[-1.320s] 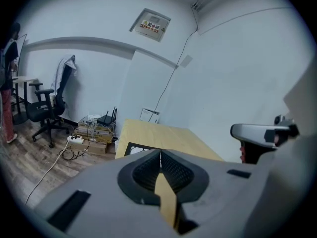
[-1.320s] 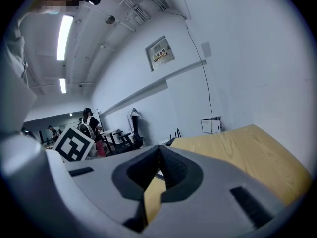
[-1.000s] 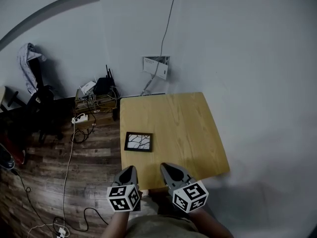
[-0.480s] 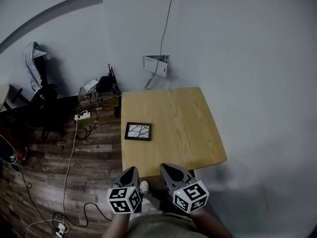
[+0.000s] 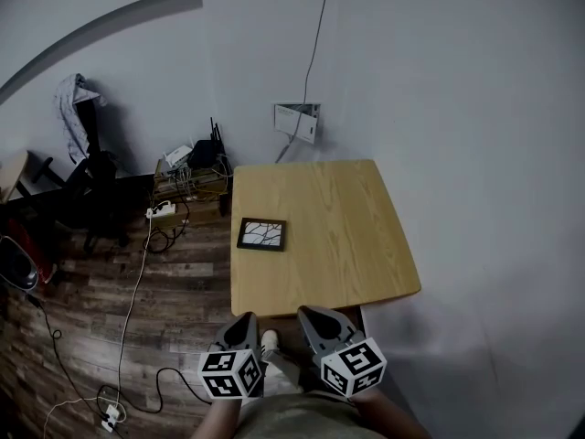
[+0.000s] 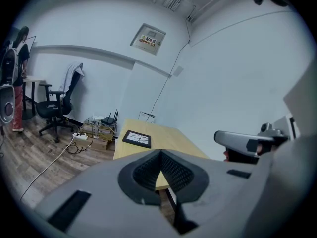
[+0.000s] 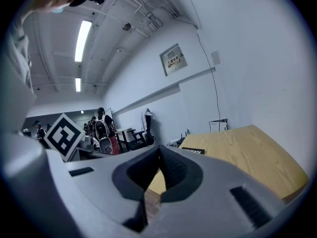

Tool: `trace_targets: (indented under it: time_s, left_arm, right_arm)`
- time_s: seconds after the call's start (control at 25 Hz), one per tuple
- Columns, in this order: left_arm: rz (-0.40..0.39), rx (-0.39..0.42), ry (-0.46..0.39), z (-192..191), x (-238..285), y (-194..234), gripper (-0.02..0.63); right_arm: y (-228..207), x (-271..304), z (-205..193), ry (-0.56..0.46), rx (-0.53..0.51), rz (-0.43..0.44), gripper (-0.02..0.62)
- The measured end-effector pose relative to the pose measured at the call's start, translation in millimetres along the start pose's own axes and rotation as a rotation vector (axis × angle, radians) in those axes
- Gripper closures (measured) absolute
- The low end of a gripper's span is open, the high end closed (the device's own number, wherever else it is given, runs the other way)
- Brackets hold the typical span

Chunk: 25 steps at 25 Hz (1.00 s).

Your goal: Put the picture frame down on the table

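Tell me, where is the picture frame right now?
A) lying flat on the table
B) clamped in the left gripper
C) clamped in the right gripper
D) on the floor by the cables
A: the picture frame lies flat on the table, while the left gripper and right gripper are shut and empty, short of it.

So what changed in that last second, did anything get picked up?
Nothing was picked up. The left hand-held gripper and right hand-held gripper pulled back from over the table's near edge to just short of it. Both stayed shut and empty; the picture frame stayed flat on the table.
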State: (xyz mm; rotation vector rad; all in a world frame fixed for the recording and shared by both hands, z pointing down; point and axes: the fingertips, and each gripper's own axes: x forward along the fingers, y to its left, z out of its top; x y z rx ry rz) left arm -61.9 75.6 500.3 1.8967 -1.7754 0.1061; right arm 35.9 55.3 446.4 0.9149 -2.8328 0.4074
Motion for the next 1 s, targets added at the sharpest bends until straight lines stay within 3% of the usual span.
trace_targets:
  time_s: [1.0]
  left_arm:
    - [-0.015,0.005,-0.034,12.8,0.0,-7.4,0.603]
  right_arm:
    - [-0.4,-2.5,7.1,-0.007,-0.042,0.002,0.595]
